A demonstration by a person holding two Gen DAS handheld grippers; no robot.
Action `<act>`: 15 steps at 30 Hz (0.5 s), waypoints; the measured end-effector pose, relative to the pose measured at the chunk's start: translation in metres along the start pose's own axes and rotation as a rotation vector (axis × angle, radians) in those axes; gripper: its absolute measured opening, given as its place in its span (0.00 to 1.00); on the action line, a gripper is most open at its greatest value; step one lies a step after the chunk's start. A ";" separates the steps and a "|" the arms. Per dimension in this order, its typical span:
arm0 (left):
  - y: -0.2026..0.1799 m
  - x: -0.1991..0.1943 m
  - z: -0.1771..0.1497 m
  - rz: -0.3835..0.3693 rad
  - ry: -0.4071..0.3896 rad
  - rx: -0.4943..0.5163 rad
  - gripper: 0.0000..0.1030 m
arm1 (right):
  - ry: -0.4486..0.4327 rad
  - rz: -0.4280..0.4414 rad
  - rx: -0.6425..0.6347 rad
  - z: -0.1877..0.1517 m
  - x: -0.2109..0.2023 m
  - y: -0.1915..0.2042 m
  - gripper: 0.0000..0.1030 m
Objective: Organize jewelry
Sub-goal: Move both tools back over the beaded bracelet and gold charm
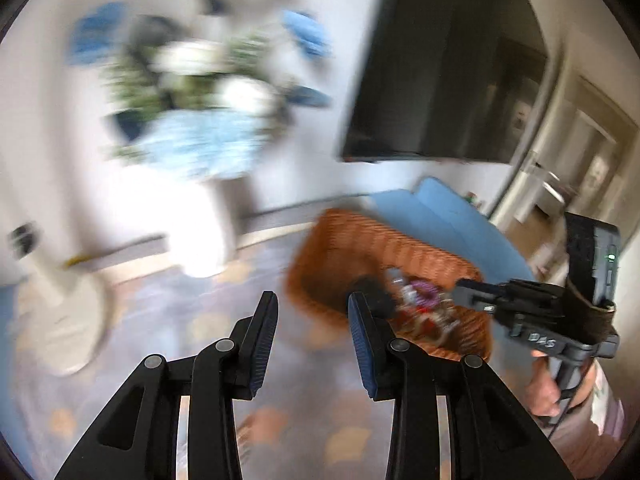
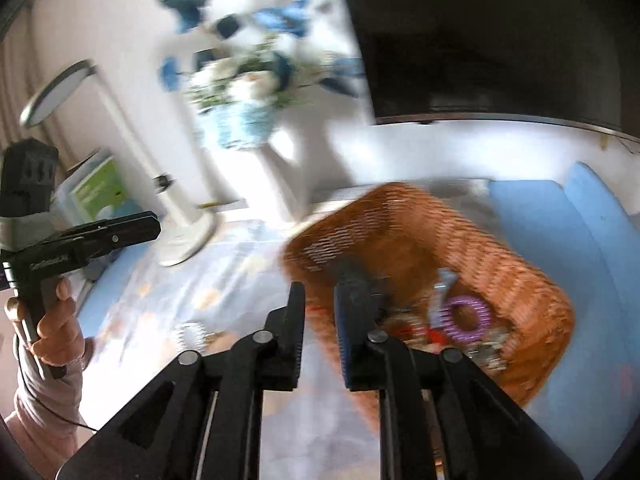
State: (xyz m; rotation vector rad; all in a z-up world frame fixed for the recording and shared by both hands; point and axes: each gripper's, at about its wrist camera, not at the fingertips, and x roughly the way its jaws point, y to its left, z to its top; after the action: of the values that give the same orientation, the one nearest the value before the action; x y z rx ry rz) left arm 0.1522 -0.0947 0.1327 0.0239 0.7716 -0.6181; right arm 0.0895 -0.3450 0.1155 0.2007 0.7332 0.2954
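Note:
A brown wicker basket sits on a patterned cloth and holds a blurred heap of jewelry, with a purple coiled ring and red pieces on top. It also shows in the left wrist view, with the purple ring inside. A clear coiled ring lies on the cloth left of the basket. My left gripper is open and empty, above the cloth just left of the basket. My right gripper is open and empty at the basket's near left rim. Both views are motion-blurred.
A white desk lamp and a white vase of blue and white flowers stand behind the cloth. A dark TV hangs on the wall. A blue cushion lies right of the basket. A green box sits at far left.

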 end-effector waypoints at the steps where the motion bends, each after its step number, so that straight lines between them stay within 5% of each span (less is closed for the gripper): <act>1: 0.009 -0.010 -0.004 0.015 -0.004 -0.015 0.37 | 0.003 0.016 -0.011 -0.001 0.000 0.009 0.19; 7: 0.065 -0.033 -0.059 0.159 0.047 -0.101 0.37 | 0.090 0.092 -0.064 -0.019 0.024 0.058 0.19; 15: 0.107 0.028 -0.126 0.201 0.212 -0.122 0.37 | 0.252 0.139 -0.073 -0.046 0.081 0.094 0.19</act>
State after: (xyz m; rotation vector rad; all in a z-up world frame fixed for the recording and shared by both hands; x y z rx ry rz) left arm 0.1430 0.0097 0.0015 0.0547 0.9977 -0.3801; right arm 0.0973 -0.2257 0.0580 0.1464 0.9576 0.4850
